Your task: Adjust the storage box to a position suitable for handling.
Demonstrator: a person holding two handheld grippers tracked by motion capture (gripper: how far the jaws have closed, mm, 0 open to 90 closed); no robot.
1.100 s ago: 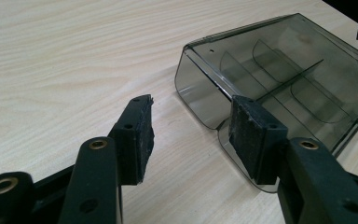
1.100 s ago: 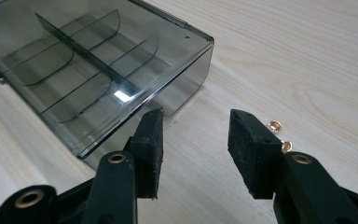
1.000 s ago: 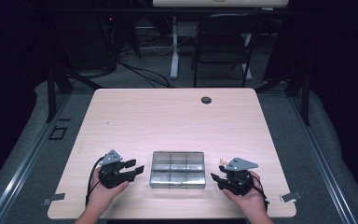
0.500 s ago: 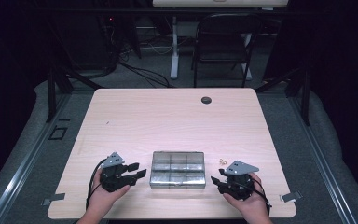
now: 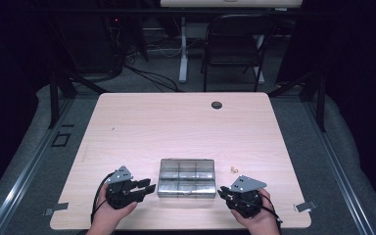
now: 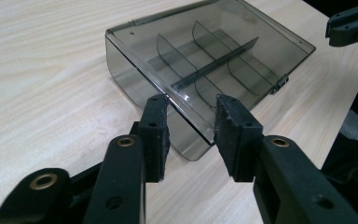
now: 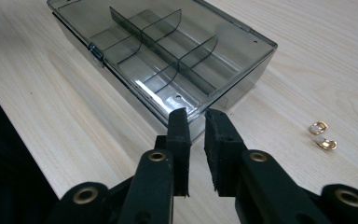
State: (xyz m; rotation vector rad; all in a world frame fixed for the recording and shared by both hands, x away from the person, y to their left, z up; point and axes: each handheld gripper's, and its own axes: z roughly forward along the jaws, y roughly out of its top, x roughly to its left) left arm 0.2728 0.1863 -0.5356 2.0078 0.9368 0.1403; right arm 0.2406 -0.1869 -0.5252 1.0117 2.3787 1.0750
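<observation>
We see a pale wooden table with a smoky clear compartment box lying near its front edge, lid closed, between our two hands. Our left gripper sits just beside the box's left end; its jaws have just been closing, and they stand a little apart with the box's corner before the gap, nothing pinched. Our right gripper sits by the right end, jaws closing to a narrow empty gap. Two small gold earrings lie right of the box.

Smoky clear divided box, lid shut, flat near table's front edge.
</observation>
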